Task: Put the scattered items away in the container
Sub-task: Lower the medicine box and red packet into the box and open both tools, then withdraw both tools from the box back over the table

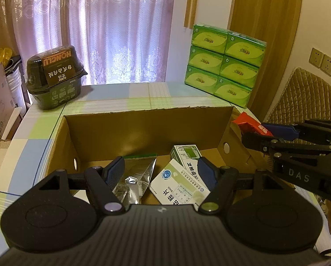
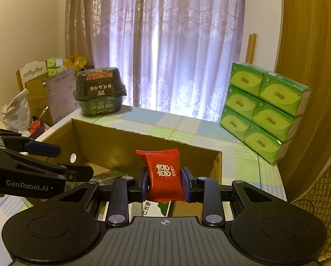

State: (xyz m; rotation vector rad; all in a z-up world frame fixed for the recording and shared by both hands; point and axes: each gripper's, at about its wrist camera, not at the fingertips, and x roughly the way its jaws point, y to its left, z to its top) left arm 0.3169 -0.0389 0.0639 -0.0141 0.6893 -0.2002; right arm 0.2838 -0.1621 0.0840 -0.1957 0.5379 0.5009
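Right wrist view: a red snack packet [image 2: 164, 175] is pinched between the right tongs [image 2: 164, 182], poised above the open cardboard box [image 2: 143, 141] on the bench [image 2: 249, 166]. Medicine boxes [image 1: 180, 182] and a foil pouch [image 1: 135, 175] already lie inside. The left tongs [image 1: 161, 169] hang wide open, empty, above them. Judging by this, little remains.

"HONGLU" on black food tub [image 2: 99, 93], "GenRobot.AI" on left claw [image 2: 74, 166], "DAS", perhaps partial, on right claw [image 1: 263, 135]
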